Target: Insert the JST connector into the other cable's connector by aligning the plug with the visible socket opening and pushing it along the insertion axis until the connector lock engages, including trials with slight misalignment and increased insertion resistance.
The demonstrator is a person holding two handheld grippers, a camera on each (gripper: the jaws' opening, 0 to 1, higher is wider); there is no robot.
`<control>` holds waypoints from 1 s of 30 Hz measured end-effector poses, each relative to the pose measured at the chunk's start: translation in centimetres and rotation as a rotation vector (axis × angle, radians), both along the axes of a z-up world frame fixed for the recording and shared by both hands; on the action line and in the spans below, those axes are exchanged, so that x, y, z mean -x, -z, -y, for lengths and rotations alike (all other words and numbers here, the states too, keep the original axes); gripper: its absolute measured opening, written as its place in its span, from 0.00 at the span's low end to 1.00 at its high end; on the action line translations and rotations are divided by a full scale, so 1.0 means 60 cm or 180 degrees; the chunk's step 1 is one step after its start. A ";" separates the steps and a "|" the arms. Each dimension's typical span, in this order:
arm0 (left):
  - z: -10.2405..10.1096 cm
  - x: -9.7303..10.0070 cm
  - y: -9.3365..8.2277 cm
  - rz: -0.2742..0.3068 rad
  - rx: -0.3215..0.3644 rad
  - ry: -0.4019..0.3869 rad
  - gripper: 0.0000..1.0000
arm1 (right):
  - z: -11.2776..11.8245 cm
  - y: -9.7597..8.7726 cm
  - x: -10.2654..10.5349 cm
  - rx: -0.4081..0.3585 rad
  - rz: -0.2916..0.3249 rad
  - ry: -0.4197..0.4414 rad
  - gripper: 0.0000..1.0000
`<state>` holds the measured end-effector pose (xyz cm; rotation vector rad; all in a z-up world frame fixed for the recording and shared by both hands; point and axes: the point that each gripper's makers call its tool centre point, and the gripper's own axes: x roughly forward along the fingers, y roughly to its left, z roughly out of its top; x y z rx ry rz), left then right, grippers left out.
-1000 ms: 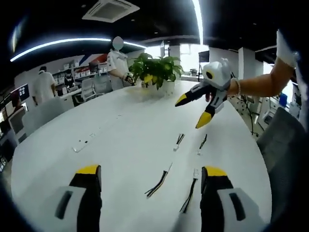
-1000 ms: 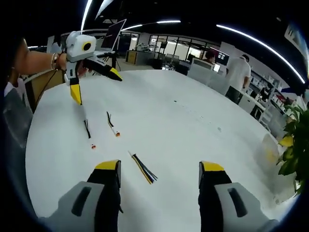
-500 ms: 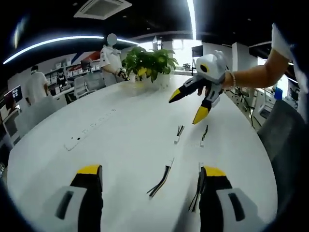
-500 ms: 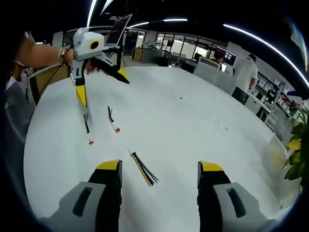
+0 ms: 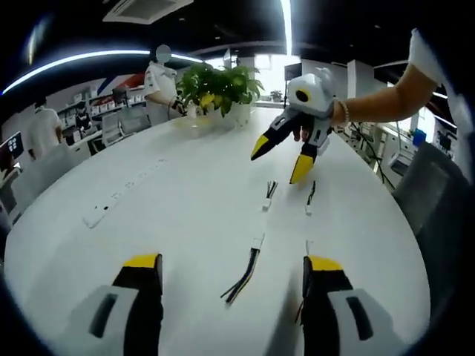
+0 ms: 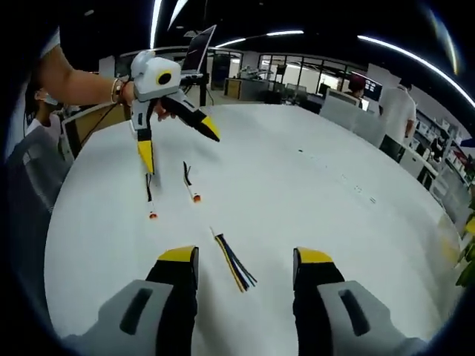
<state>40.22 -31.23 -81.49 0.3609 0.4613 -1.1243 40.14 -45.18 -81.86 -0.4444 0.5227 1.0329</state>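
White oval table (image 5: 171, 200) in an open office carries four short cables. From the left gripper view, the left gripper (image 5: 231, 268) hovers with jaws wide above a black-yellow cable (image 5: 245, 271); the right gripper (image 5: 280, 157), also spread and empty, hangs over two farther cables (image 5: 269, 194). Potted plant (image 5: 215, 85) stands at the far edge.

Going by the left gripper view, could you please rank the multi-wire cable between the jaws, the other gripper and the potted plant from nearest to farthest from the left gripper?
1. Multi-wire cable, on the table between the jaws.
2. Right gripper, raised, ahead and rightward.
3. Potted plant, at the far edge.
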 end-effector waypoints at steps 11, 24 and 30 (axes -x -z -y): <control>0.015 0.004 0.017 -0.0083 -0.0043 0.0159 0.67 | -0.028 0.019 0.005 0.0034 -0.0021 -0.0377 0.42; 0.036 0.005 0.023 -0.0102 0.0046 0.0297 0.58 | -0.044 0.035 0.003 0.0037 -0.0042 -0.0624 0.34; 0.043 0.007 0.031 -0.0106 0.0034 0.0352 0.52 | -0.049 0.044 0.006 0.0046 -0.0083 -0.0704 0.29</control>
